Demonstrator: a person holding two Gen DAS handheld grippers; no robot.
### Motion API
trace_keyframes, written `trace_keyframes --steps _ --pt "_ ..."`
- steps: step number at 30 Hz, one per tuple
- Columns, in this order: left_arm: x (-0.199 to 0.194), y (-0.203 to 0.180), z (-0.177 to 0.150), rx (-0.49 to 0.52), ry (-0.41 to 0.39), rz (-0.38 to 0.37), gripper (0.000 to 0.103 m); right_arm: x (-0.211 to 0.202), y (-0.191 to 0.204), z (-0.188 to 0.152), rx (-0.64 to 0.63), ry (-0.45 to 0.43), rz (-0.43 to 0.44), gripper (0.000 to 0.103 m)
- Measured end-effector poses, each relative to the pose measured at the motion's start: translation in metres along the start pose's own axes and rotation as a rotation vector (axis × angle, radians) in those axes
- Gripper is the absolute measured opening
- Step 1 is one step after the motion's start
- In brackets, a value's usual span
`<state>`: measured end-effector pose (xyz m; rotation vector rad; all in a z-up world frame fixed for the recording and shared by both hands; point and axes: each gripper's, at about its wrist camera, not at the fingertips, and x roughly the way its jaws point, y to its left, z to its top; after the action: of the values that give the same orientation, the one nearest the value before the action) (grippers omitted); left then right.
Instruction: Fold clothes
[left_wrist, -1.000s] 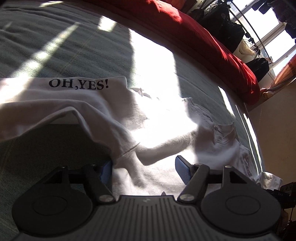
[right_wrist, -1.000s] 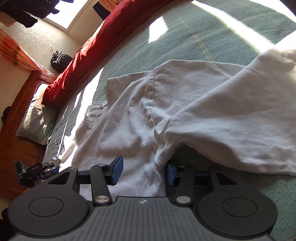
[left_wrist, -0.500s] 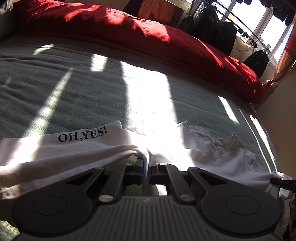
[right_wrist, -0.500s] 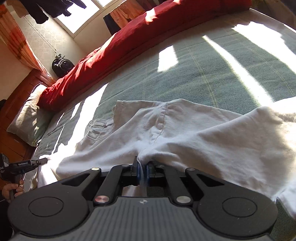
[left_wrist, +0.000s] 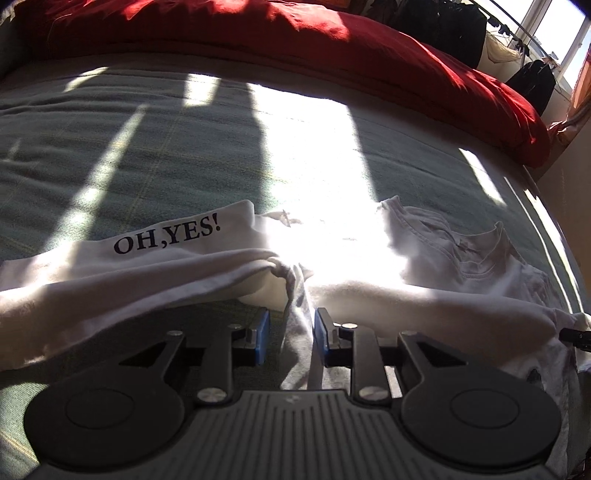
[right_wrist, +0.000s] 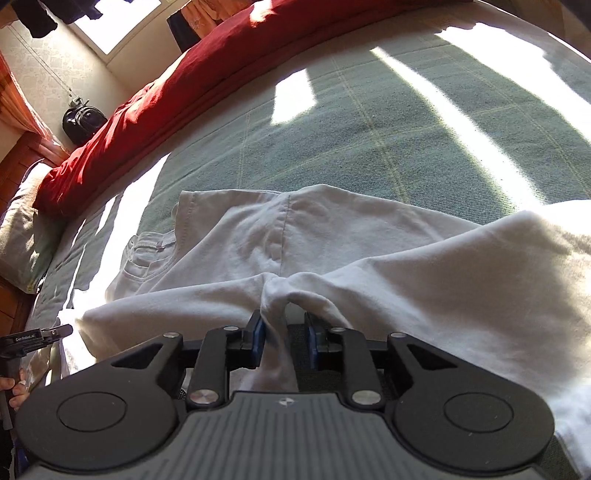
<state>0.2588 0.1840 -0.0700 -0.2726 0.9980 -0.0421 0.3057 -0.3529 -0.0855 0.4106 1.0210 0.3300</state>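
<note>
Now both claws opening over the white T-shirt (left_wrist: 184, 280) on the bed (left_wrist: 147, 155).
Left claw (left_wrist: 291, 339) and right claw (right_wrist: 282, 341) each straddle a bunched fold, pads seemingly no longer pinching.

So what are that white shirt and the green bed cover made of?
The white shirt looks like soft matte cotton jersey: it bunches into limp folds, with stitched seams. The green bed cover seems a coarser woven fabric, matte, with visible weave and faint pale check lines.

White shirt (left_wrist: 155, 273) — black lettering; green checked bedspread (right_wrist: 388, 140); red duvet (left_wrist: 332, 48).
</note>
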Motion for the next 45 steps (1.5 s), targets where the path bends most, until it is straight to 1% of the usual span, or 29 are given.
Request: trace_keyframes --steps 2,4,7,8,12,14,15,16,17,20,22,23,24,26,28,29,31,34,36,39,40,42,44,45 --pt "-0.014 -0.005 -0.008 0.037 0.023 0.008 0.03 -0.01 0.004 -0.005 -0.018 0.016 -0.015 0.036" --pt "-0.028 -0.011 -0.017 0.077 0.045 0.015 0.032 -0.024 0.013 -0.012 -0.057 0.032 -0.032 0.037" --pt "-0.051 -0.022 -0.032 0.144 0.083 0.036 0.036 -0.042 0.029 -0.023 -0.127 0.055 -0.054 0.041" --pt "-0.059 -0.026 -0.037 0.165 0.098 0.041 0.038 -0.048 0.035 -0.027 -0.156 0.061 -0.061 0.041" --pt "-0.085 -0.043 -0.064 0.232 0.155 0.077 0.044 -0.067 0.077 -0.051 -0.299 0.101 -0.029 0.043" --pt "-0.096 -0.05 -0.077 0.254 0.173 0.097 0.052 -0.073 0.103 -0.067 -0.383 0.121 -0.004 0.045" --pt "-0.101 -0.052 -0.082 0.253 0.174 0.101 0.054 -0.074 0.121 -0.078 -0.436 0.13 0.013 0.047" --pt "-0.107 -0.054 -0.089 0.25 0.173 0.105 0.059 -0.075 0.139 -0.089 -0.489 0.139 0.029 0.05" --pt "-0.112 -0.054 -0.094 0.248 0.169 0.109 0.063 -0.074 0.157 -0.102 -0.548 0.149 0.044 0.05" --pt "-0.124 -0.053 -0.107 0.232 0.152 0.14 0.07 -0.069 0.212 -0.149 -0.753 0.174 0.087 0.051" --pt "-0.129 -0.051 -0.114 0.232 0.137 0.184 0.07 -0.066 0.244 -0.18 -0.877 0.183 0.105 0.052" --pt "-0.131 -0.05 -0.118 0.234 0.127 0.208 0.07 -0.063 0.262 -0.198 -0.948 0.194 0.12 0.056" --pt "-0.134 -0.048 -0.121 0.236 0.115 0.234 0.071 -0.06 0.277 -0.214 -1.003 0.205 0.133 0.057" --pt "-0.139 -0.045 -0.128 0.237 0.093 0.264 0.071 -0.053 0.299 -0.239 -1.081 0.216 0.142 0.057" --pt "-0.145 -0.041 -0.133 0.225 0.077 0.255 0.071 -0.045 0.316 -0.262 -1.156 0.22 0.138 0.058" --pt "-0.147 -0.039 -0.136 0.217 0.071 0.244 0.073 -0.041 0.324 -0.273 -1.192 0.221 0.135 0.06" --pt "-0.15 -0.035 -0.141 0.206 0.063 0.23 0.073 -0.032 0.333 -0.289 -1.244 0.225 0.117 0.062" --pt "-0.153 -0.029 -0.147 0.194 0.054 0.216 0.073 -0.014 0.342 -0.313 -1.32 0.212 0.056 0.062" --pt "-0.154 -0.026 -0.149 0.191 0.044 0.218 0.073 -0.006 0.345 -0.322 -1.361 0.191 0.018 0.062" --pt "-0.156 -0.022 -0.15 0.177 0.039 0.198 0.073 0.003 0.35 -0.335 -1.419 0.157 -0.038 0.062" --pt "-0.156 -0.021 -0.15 0.176 0.038 0.191 0.073 0.004 0.351 -0.337 -1.439 0.144 -0.057 0.061" --pt "-0.156 -0.019 -0.152 0.174 0.034 0.177 0.073 0.004 0.354 -0.34 -1.477 0.116 -0.097 0.051" --pt "-0.156 -0.017 -0.153 0.169 0.033 0.162 0.073 -0.004 0.354 -0.337 -1.49 0.099 -0.098 0.025" --pt "-0.155 -0.016 -0.153 0.162 0.035 0.154 0.073 -0.008 0.354 -0.335 -1.491 0.087 -0.098 0.019"
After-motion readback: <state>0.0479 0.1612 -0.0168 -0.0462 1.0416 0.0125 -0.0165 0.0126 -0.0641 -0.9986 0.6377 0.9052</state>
